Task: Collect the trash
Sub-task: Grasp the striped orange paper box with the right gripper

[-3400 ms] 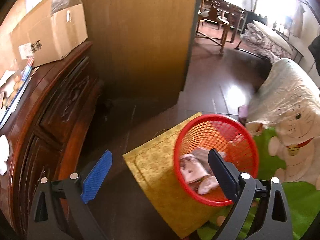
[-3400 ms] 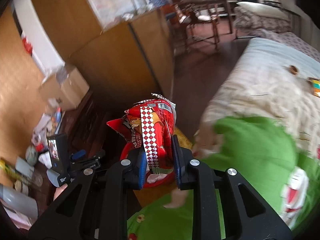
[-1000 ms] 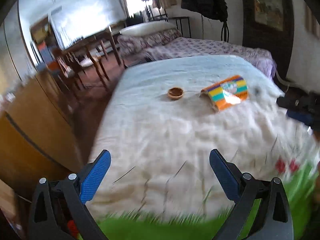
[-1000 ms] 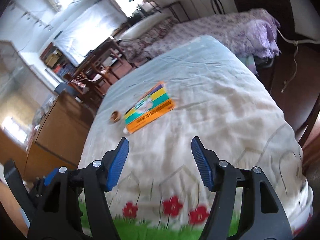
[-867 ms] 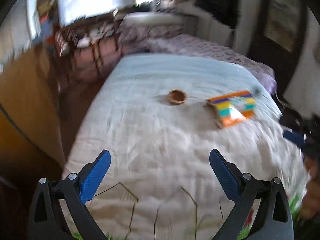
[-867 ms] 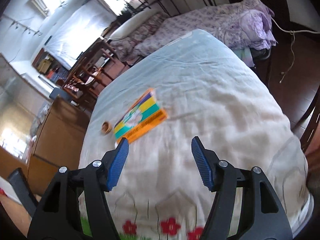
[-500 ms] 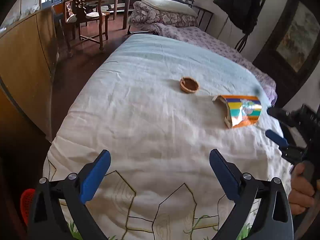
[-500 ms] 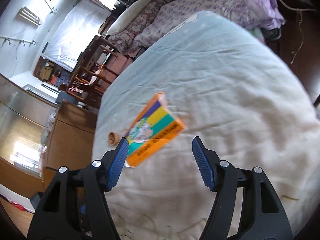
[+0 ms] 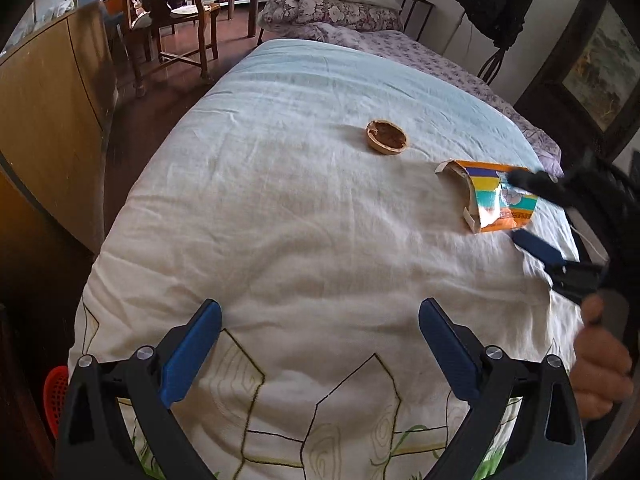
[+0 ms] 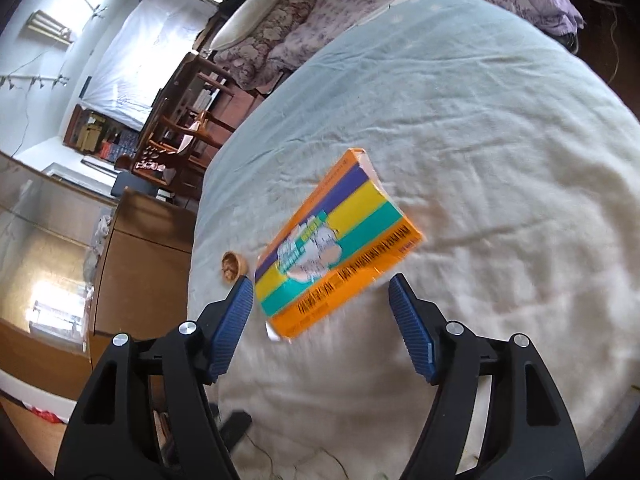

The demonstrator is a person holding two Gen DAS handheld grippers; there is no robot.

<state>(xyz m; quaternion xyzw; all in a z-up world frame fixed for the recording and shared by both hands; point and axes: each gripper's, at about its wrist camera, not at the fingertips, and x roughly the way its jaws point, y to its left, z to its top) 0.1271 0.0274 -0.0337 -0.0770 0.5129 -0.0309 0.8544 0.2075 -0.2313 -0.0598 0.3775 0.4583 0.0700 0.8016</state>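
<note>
An orange box with purple, yellow and teal stripes [image 10: 336, 244] lies on the white bed cover [image 10: 500, 168]. It also shows in the left wrist view [image 9: 490, 200]. A brown nut shell [image 9: 387, 137] lies beyond it; it also shows in the right wrist view [image 10: 233, 265]. My right gripper [image 10: 322, 300] is open, its fingers on either side of the box's near end; in the left wrist view the right gripper [image 9: 528, 210] straddles the box. My left gripper [image 9: 320, 340] is open and empty over the bed's near part.
A red mesh basket [image 9: 54, 396] peeks out low at the left beside the bed cover [image 9: 280, 220]. A wooden cabinet [image 9: 44, 112] stands left of the bed. A chair and table [image 9: 176, 16] stand behind, with a second bed [image 9: 360, 24] beyond.
My right gripper let go of the red snack bag and swung to the bed, then closed in on the striped box. My left gripper turned from the basket to the bed.
</note>
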